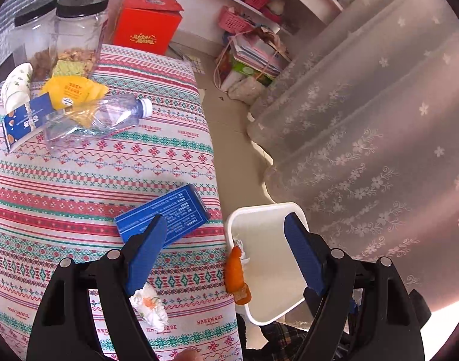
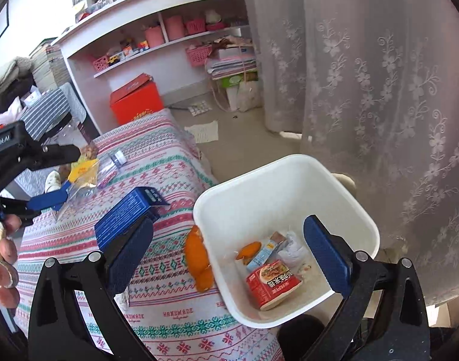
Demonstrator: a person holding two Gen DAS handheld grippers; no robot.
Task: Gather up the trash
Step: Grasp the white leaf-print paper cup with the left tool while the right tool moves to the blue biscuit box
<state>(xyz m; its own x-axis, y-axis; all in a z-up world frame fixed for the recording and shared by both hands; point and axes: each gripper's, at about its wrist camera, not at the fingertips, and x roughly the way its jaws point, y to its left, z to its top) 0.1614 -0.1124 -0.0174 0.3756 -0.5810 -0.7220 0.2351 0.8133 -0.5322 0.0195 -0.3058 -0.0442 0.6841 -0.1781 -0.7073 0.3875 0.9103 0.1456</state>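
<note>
A white trash bin (image 2: 292,180) stands beside the patterned table; it also shows in the left wrist view (image 1: 265,219). Inside lie a red packet (image 2: 273,284), an orange peel piece (image 2: 249,249) and crumpled wrappers. My right gripper (image 2: 229,255) is open and empty above the bin's near edge. My left gripper (image 1: 226,252) is open and empty above the table edge. A blue box (image 1: 163,216) (image 2: 124,213) lies by the left finger. Orange peel (image 1: 237,276) (image 2: 199,261) rests at the table edge. A crumpled tissue (image 1: 149,305) lies under my left gripper.
At the table's far end lie a clear plastic bottle (image 1: 100,118), a yellow packet (image 1: 75,90), a blue wrapper (image 1: 24,123) and two jars (image 1: 79,30). A red box (image 1: 148,21) and shelves stand behind. A lace curtain (image 1: 379,120) hangs to the right.
</note>
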